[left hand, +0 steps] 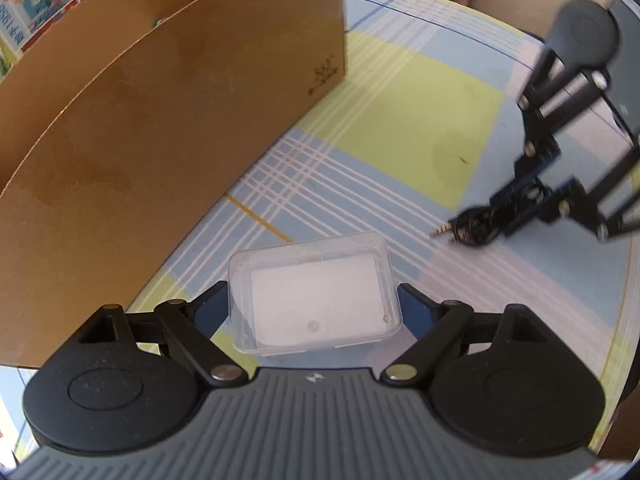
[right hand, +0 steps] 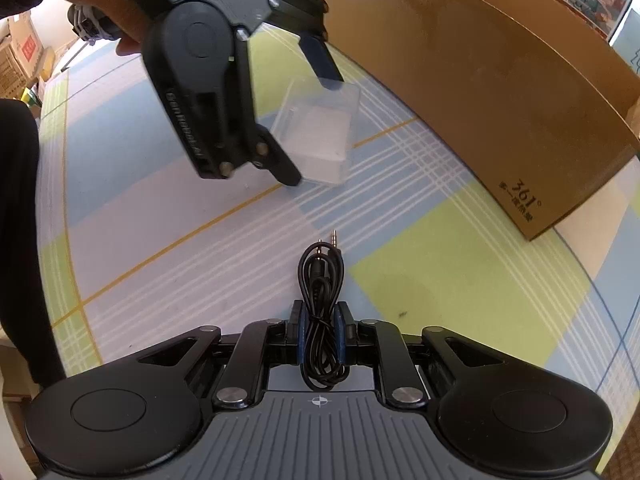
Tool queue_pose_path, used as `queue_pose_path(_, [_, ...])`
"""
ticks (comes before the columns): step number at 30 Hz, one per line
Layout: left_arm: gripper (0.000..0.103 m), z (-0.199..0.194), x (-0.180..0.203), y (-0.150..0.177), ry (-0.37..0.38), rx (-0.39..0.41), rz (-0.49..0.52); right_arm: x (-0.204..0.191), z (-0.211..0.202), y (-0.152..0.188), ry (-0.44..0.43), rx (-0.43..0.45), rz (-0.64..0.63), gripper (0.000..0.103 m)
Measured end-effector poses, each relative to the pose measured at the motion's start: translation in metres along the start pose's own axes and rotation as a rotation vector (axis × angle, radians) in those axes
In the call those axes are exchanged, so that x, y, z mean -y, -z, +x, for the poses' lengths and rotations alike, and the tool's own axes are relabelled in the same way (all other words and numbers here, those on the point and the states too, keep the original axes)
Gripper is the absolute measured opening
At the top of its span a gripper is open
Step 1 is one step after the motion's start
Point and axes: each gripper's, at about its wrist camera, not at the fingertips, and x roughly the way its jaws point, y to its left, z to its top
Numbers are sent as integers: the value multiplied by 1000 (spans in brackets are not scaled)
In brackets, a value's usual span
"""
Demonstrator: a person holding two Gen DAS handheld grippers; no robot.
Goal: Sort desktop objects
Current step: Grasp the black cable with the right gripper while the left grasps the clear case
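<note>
My left gripper [left hand: 314, 304] is shut on a clear plastic case [left hand: 312, 296] and holds it above the checked tablecloth [left hand: 400, 120], beside a brown cardboard box [left hand: 160, 120]. The right wrist view shows that case [right hand: 320, 132] between the left gripper's fingers [right hand: 320, 60], lifted off the table. My right gripper [right hand: 320, 332] is shut on a coiled black audio cable [right hand: 322, 280], its two jack plugs pointing forward. The cable [left hand: 476, 228] and the right gripper [left hand: 520, 204] also show at the right of the left wrist view.
The cardboard box [right hand: 500, 92] is open at the top and stands along the far side of the table. Printed "361°" marks its end wall. Posters hang behind it. The person's hand [right hand: 100, 8] holds the left gripper.
</note>
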Motion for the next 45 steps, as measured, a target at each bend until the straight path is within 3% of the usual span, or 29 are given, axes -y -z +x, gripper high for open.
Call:
queue_pose_path(10, [86,-23,33,38,23,-13,154,-11,-7,14,7,-15,-2,11])
queue_pose_path(19, [86,-21,34,44,28,-9,118,-12,-10,19,26,-8,21,12])
queue_pose_path(26, [88,-20,34,43,32,-3,111,-7,-13,26,25,1,46,29])
queue_pose_path(45, [85,-16,29,41,73,29,56,-8,-14,27,6,20,55,29])
